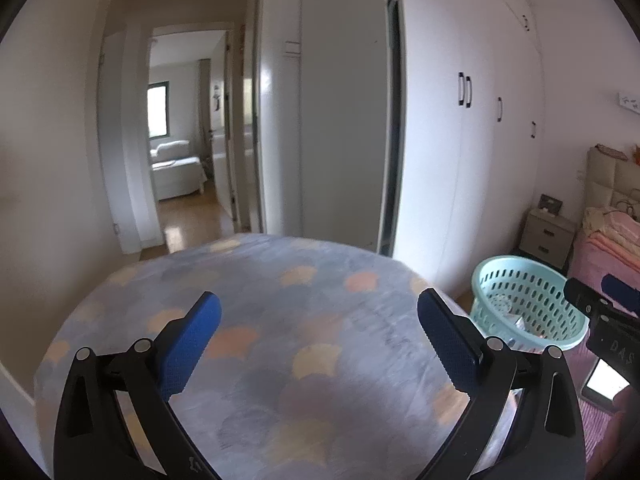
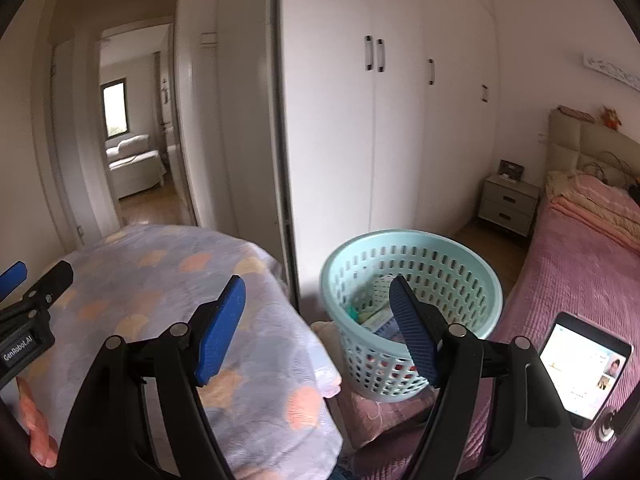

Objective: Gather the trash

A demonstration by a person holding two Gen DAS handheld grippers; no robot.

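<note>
Both grippers, left gripper (image 1: pixel 318 334) and right gripper (image 2: pixel 318 330), hang spread apart, holding nothing. Basket (image 2: pixel 412 304) with trash sits at 1 o'clock on the pink bed (image 2: pixel 580 280); bumping its rim could tip it.

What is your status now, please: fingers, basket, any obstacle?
Left gripper open, empty. Right gripper open, empty. Basket upright beside the blanket-covered surface, trash inside. Nothing blocking the basket mouth.

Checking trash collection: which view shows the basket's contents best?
Right wrist: the mint basket sits near centre, opening toward the camera, items visible inside. Left wrist shows it at the right edge, contents indistinct.
</note>
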